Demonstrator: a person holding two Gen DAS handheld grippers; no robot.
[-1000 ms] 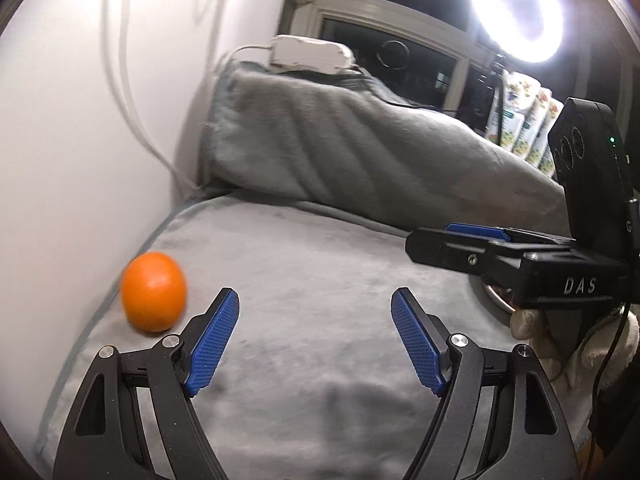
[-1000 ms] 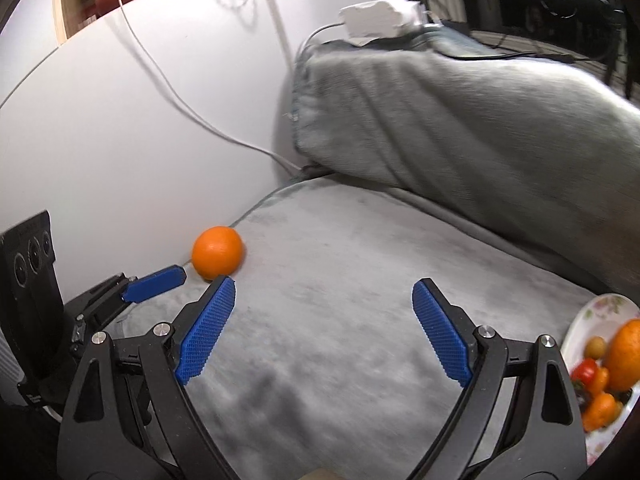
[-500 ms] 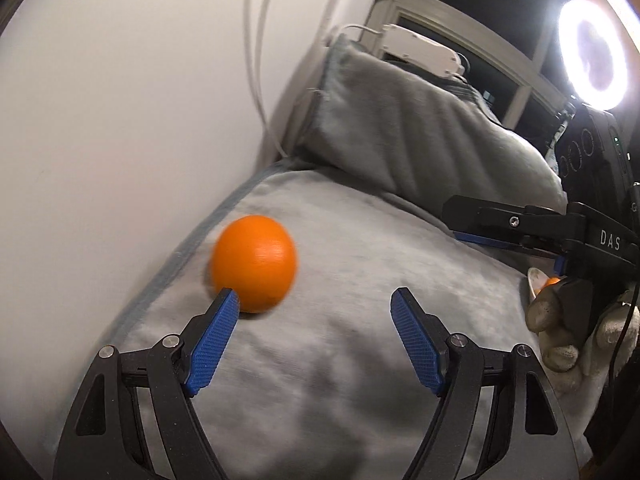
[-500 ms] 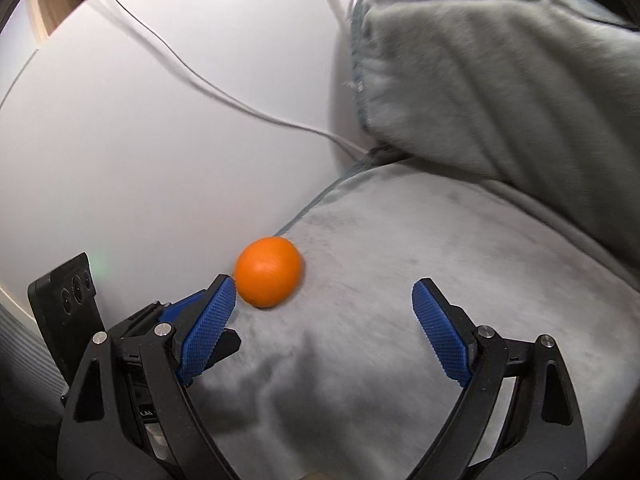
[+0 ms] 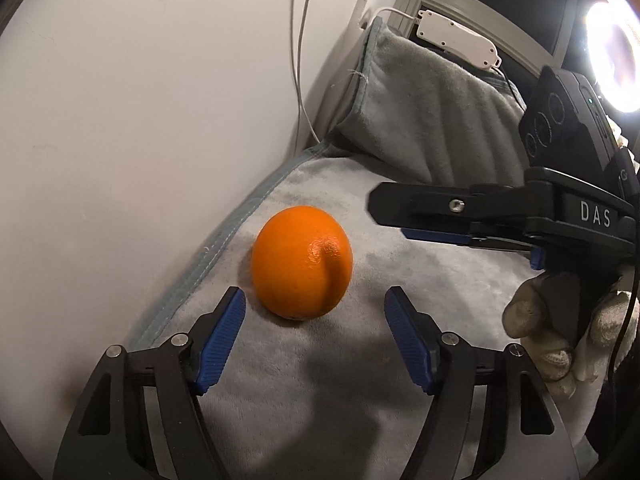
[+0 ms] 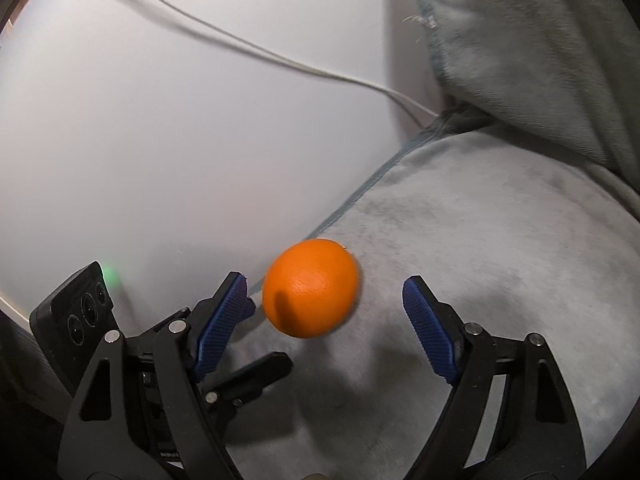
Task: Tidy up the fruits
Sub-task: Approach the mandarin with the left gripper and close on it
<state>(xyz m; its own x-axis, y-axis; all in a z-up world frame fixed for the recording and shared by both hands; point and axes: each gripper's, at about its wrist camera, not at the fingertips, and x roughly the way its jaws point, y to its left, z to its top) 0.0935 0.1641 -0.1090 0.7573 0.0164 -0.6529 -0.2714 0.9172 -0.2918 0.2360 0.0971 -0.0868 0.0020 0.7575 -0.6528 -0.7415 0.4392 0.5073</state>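
One orange [image 5: 302, 262] lies on the grey blanket [image 5: 400, 292], close to the white wall. My left gripper [image 5: 315, 293] reaches it from the near side. Its jaws are closing, the blue pads flank the fruit's near end, and neither touches it. My right gripper [image 6: 324, 282] comes in from the side, also closing. The orange [image 6: 312, 288] sits between its tips with a gap on both sides. The right gripper [image 5: 388, 220] shows in the left wrist view just right of the fruit. One left finger [image 6: 256, 374] crosses under the right gripper.
A folded grey blanket [image 5: 432, 120] is heaped behind, with a white power strip [image 5: 456, 38] on top. White cables [image 6: 280, 60] run down the wall [image 5: 140, 120] at the left. A gloved hand [image 5: 552, 340] holds the right gripper. A ring light [image 5: 612, 52] glares at upper right.
Both grippers have closed in on the orange, which now sits at their tips instead of off to the left. Both pairs of jaws have narrowed a little. The fruit plate has left the right view.
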